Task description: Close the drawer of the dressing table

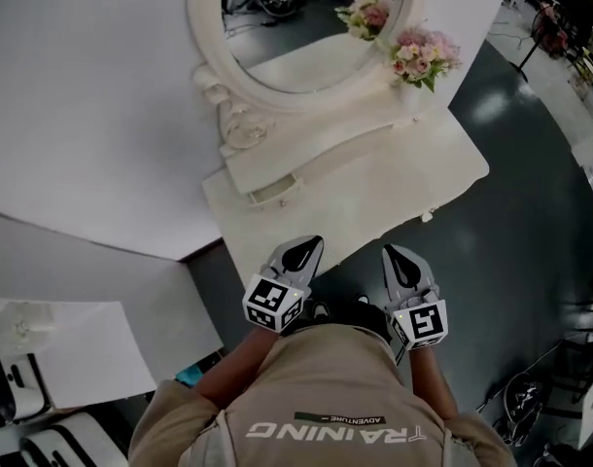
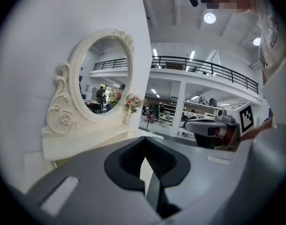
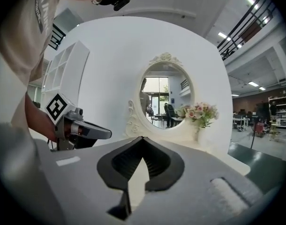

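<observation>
The white dressing table (image 1: 394, 178) stands against a white wall, with an oval mirror (image 1: 311, 17) and a vase of pink flowers (image 1: 421, 56) on it. A small knob (image 1: 431, 216) shows at its front edge; I cannot tell from here how far any drawer is out. My left gripper (image 1: 311, 244) and right gripper (image 1: 389, 252) hover side by side just short of that front edge. Both are shut and hold nothing. In the gripper views, the left gripper (image 2: 146, 138) and right gripper (image 3: 144, 138) point at the mirror (image 3: 164, 95), tips together.
A dark grey floor (image 1: 510, 222) lies to the right of the table. A white shelf unit (image 1: 63, 348) stands at lower left. Metal-framed furniture (image 1: 569, 377) sits at the right edge. The person's shoes (image 1: 360, 309) are below the table's front edge.
</observation>
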